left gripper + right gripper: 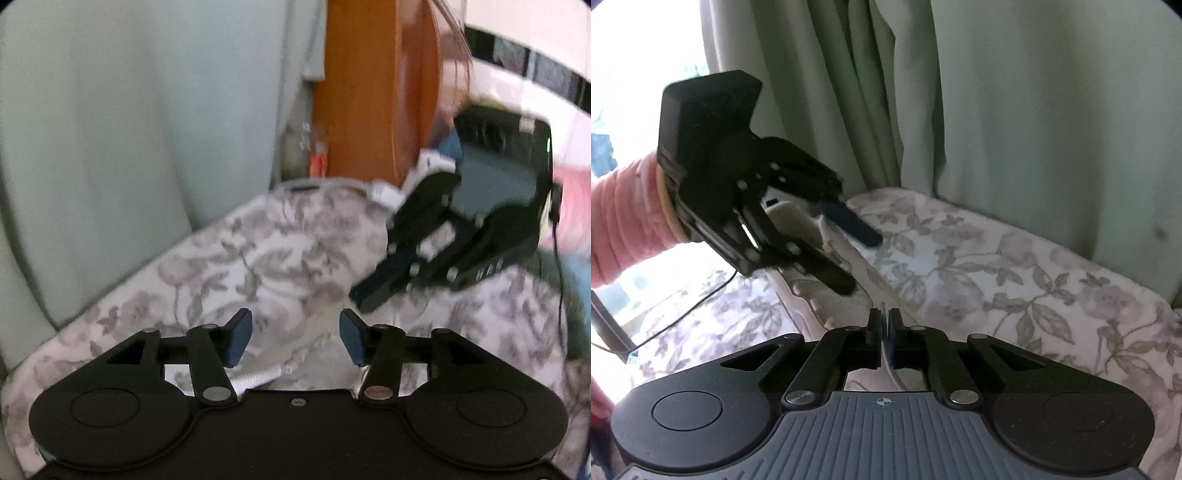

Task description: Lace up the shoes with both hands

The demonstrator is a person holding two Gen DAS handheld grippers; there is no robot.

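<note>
A white shoe (827,254) lies on the floral cloth, partly hidden behind my left gripper (862,262), whose jaws stand open around its upper. In the left wrist view the left gripper (295,338) is open over the pale shoe (317,354), with a white lace tip (258,378) below its left finger. My right gripper (885,321) is shut on a thin white shoelace (892,373) that runs back between the fingers. The right gripper also shows in the left wrist view (364,299), shut, up and to the right.
The floral cloth (1015,280) covers a bed or bench. Green curtains (923,92) hang behind it. A wooden post (369,92) stands at the back. A black cable (701,295) runs on the cloth at the left. A pink sleeve (624,218) holds the left gripper.
</note>
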